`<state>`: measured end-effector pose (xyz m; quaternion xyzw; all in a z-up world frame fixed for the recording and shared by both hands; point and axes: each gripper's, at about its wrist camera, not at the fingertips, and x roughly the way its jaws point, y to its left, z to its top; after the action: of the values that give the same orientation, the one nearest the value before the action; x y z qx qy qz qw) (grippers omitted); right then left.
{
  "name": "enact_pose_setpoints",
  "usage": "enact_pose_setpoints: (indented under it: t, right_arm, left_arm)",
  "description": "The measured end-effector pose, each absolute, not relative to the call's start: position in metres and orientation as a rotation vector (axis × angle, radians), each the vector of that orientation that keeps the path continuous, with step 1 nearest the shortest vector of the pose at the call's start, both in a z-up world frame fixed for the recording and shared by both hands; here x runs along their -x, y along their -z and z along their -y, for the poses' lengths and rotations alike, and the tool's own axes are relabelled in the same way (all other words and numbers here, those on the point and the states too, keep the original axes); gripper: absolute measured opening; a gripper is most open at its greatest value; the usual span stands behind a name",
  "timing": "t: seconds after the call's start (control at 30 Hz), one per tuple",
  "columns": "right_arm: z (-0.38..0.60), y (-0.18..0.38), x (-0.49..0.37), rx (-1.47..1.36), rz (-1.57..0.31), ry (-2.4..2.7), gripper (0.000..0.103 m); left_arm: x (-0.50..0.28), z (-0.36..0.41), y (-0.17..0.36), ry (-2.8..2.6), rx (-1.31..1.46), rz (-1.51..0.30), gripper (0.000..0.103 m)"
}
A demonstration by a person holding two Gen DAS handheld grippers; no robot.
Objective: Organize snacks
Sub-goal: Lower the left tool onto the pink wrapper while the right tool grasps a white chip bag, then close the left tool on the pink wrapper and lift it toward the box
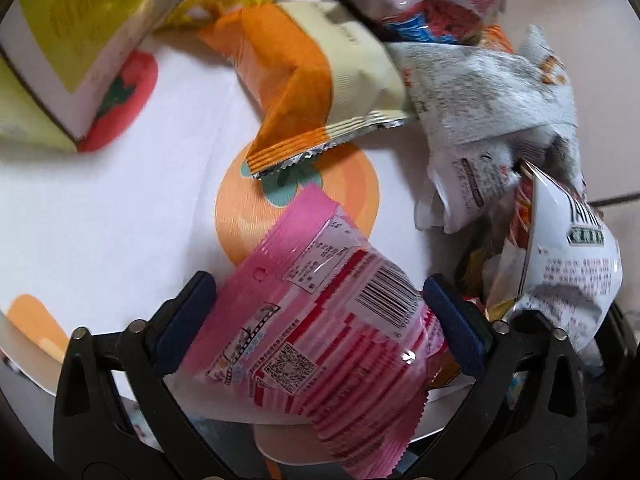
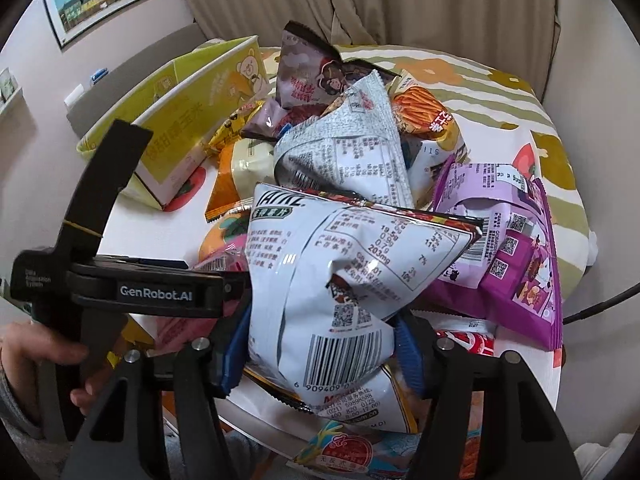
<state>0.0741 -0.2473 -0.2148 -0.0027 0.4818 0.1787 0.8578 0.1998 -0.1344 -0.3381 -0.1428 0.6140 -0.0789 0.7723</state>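
Observation:
My left gripper (image 1: 316, 308) is shut on a pink snack packet (image 1: 320, 320), held just above the white fruit-print tablecloth (image 1: 120, 208). My right gripper (image 2: 320, 344) is shut on a white chip bag (image 2: 344, 272); that bag also shows at the right of the left wrist view (image 1: 568, 264). A yellow cardboard box (image 2: 180, 120) stands open at the back left, also seen in the left wrist view (image 1: 60, 40). The left gripper's body (image 2: 120, 288) shows at the left of the right wrist view.
A heap of snack bags fills the table's middle: an orange-cream packet (image 1: 312, 80), a grey-white bag (image 2: 352, 148), a purple bag (image 2: 512, 248), a dark bag (image 2: 316, 76) and an orange stick-snack bag (image 2: 424, 116). Curtains hang behind.

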Motion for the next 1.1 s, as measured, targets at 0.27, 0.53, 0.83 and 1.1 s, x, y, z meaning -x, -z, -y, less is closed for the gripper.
enact_pose_setpoints:
  t: [0.27, 0.53, 0.83, 1.1]
  right_arm:
    - [0.249, 0.212, -0.073, -0.004, -1.002, -0.37, 0.058]
    - [0.251, 0.201, -0.071, -0.002, -0.975, -0.352, 0.058]
    - [0.246, 0.188, -0.071, -0.009, -0.947, -0.354, 0.057]
    - [0.244, 0.179, -0.072, -0.017, -0.922, -0.356, 0.057]
  left_arm:
    - [-0.206, 0.14, 0.325, 0.243, 0.297, -1.294, 0.06]
    - [-0.188, 0.109, 0.306, 0.249, 0.36, -1.272, 0.043]
    - [-0.177, 0.097, 0.275, 0.246, 0.358, -1.232, 0.038]
    - [-0.168, 0.09, 0.248, 0.249, 0.36, -1.213, 0.014]
